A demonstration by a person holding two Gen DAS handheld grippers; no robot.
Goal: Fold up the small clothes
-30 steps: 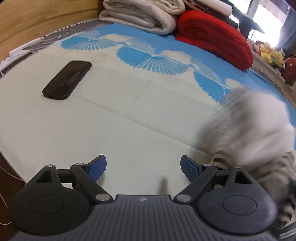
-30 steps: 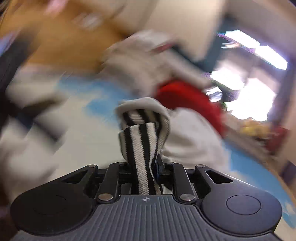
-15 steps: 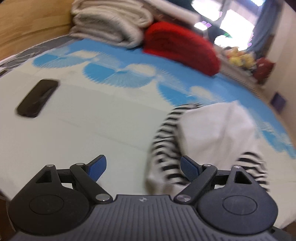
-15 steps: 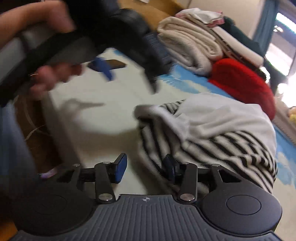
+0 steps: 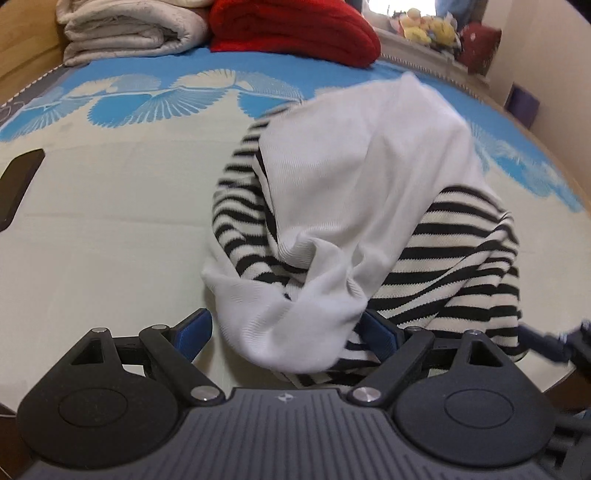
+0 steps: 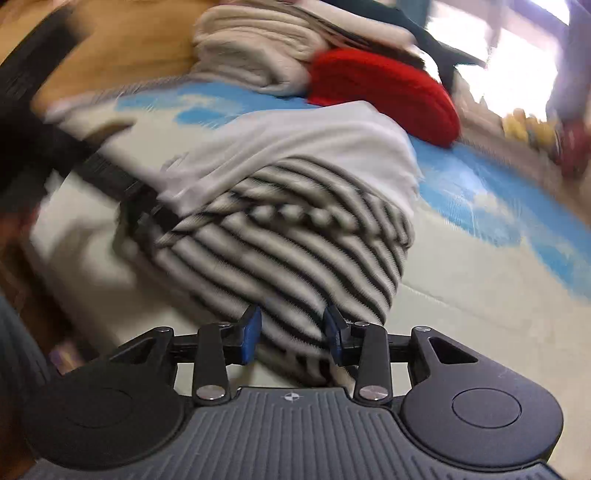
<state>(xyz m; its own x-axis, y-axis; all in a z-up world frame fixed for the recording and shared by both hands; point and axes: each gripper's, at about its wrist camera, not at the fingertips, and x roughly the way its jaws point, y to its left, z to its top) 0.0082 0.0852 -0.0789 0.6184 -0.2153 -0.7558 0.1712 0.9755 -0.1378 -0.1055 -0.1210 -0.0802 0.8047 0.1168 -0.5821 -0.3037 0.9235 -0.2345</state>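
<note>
A small garment lies bunched on the bed, part white cloth [image 5: 354,184] and part black-and-white stripes [image 5: 454,266]. My left gripper [image 5: 288,332] is open, with the garment's white near end lying between its blue pads. In the right wrist view the same garment shows its striped side [image 6: 295,254] under the white part [image 6: 295,140]. My right gripper [image 6: 291,332] is open, with a striped edge between its pads. The left gripper's dark arm [image 6: 110,173] reaches in from the left at the garment's far side.
The bed has a cream and blue patterned cover [image 5: 110,221]. A red pillow [image 5: 291,29] and folded beige blankets [image 5: 125,33] lie at its head. A dark phone [image 5: 14,184] lies at the left. Soft toys [image 5: 428,26] sit on a ledge at the back right.
The right gripper let go of the striped garment, which dropped onto the bed. Both grippers have since moved up to it, so its edges now lie between their open pads.
</note>
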